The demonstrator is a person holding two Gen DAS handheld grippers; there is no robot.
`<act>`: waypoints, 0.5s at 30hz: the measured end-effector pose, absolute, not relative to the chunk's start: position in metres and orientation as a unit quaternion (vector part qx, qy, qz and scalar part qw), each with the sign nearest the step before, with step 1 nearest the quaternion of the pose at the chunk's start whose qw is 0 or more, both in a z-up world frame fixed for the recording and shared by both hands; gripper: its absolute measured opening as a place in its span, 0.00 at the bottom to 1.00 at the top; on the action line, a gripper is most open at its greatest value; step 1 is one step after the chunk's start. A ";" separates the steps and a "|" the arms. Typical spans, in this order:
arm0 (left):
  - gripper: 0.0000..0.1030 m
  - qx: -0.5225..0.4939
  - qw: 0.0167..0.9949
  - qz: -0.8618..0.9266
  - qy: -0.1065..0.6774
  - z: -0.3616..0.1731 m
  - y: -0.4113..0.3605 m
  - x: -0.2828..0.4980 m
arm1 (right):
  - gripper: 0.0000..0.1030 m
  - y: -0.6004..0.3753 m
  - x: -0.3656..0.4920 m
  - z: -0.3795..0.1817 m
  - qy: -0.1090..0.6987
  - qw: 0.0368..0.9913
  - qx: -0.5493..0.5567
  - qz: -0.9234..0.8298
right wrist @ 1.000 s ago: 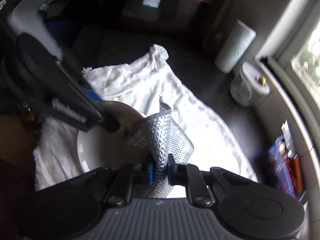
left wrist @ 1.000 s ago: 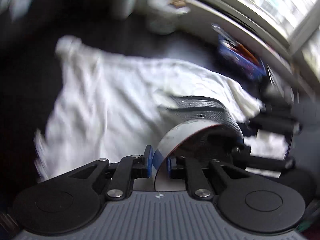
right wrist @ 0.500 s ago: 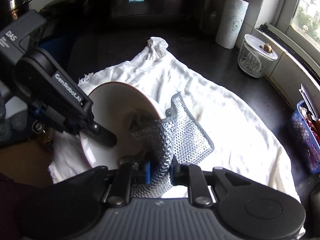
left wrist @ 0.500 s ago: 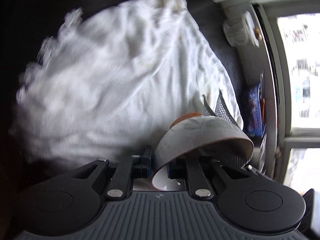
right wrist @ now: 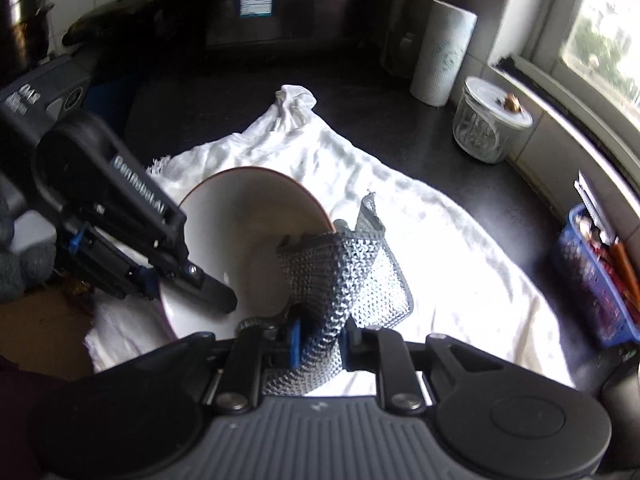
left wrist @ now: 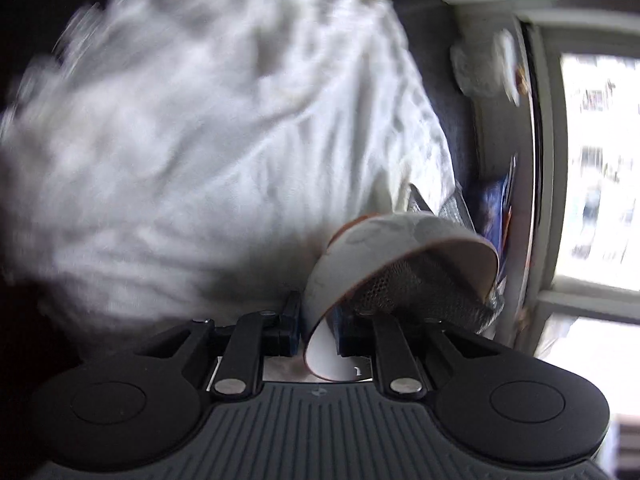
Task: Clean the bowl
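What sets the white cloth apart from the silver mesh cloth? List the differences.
The white cloth lies spread flat over the dark counter; the silver mesh cloth is lifted, pinched in the right claw and draped against the bowl.
The white cloth is plain and much larger; the mesh cloth is small, grey and netted.
Both are soft, crumpled fabrics.

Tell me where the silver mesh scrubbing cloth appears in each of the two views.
Left wrist: silver mesh scrubbing cloth at lower right, inside the tilted bowl.
Right wrist: cloth at lower centre, pressed to the bowl's inner right side.
Shared landmark: lidded glass jar by the window.
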State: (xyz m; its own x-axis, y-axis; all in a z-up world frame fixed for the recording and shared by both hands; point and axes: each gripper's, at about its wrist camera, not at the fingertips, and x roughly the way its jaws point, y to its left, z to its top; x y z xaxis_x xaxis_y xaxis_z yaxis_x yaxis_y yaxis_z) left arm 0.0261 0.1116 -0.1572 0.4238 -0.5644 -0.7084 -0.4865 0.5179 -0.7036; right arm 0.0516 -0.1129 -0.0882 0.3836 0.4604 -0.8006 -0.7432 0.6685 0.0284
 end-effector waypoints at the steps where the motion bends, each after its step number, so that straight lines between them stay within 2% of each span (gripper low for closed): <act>1: 0.14 -0.494 0.685 -0.026 0.536 -0.156 0.114 0.025 | 0.17 -0.121 0.059 -0.087 0.429 0.811 -0.133 0.375; 5: 0.14 -0.555 0.642 -0.015 0.528 -0.162 0.125 0.019 | 0.09 -0.155 0.083 -0.079 0.456 0.801 -0.014 0.387; 8: 0.15 -0.584 0.616 -0.009 0.528 -0.164 0.124 0.020 | 0.07 -0.168 0.091 -0.070 0.451 0.805 0.009 0.385; 11: 0.16 -0.585 0.614 -0.001 0.531 -0.161 0.123 0.024 | 0.06 -0.177 0.096 -0.065 0.446 0.805 0.041 0.390; 15: 0.18 -0.531 0.648 -0.005 0.546 -0.145 0.121 0.028 | 0.06 -0.186 0.096 -0.061 0.439 0.812 0.055 0.380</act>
